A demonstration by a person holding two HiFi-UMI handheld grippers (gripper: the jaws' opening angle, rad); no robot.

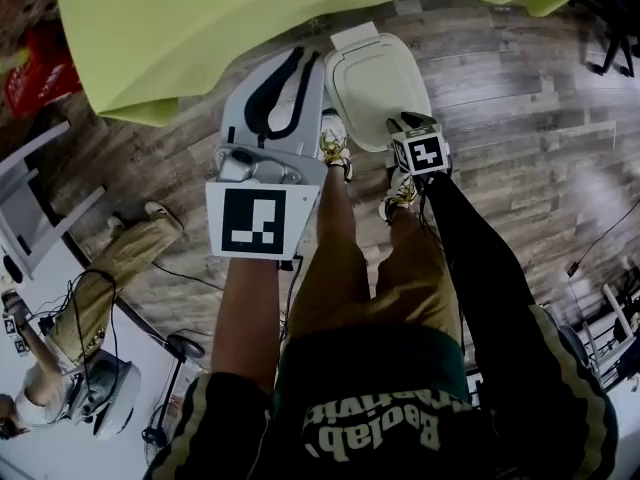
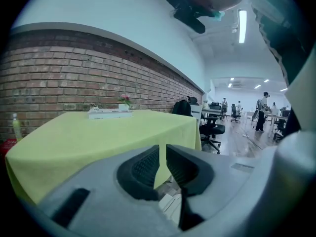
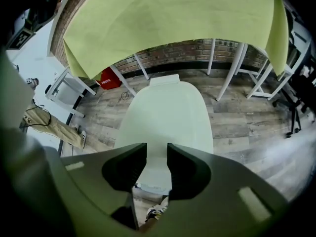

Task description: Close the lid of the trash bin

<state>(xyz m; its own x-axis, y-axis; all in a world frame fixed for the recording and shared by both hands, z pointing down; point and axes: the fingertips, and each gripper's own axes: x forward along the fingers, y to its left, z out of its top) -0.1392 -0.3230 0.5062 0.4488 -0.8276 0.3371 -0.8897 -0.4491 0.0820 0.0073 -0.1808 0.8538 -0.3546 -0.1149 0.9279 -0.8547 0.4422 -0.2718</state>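
Observation:
The trash bin's pale lid (image 1: 375,83) lies below me on the wood floor, its hinge end (image 1: 352,36) toward the table. Only the lid's top face shows, and no opening of the bin. In the right gripper view the lid (image 3: 165,117) fills the middle. My right gripper (image 1: 405,124) hangs pointing steeply down over the lid's near right edge, apart from it. Its jaws (image 3: 157,152) are open with nothing between them. My left gripper (image 1: 297,56) is held nearly level to the left of the bin. Only a narrow slit shows between its pads (image 2: 162,154), and they hold nothing.
A table under a yellow-green cloth (image 1: 300,28) stands just beyond the bin, its white legs (image 3: 224,78) close behind. My own shoes (image 1: 335,146) stand at the bin's near side. A seated person's leg (image 1: 120,258), a red bag (image 1: 35,68) and cables lie to the left.

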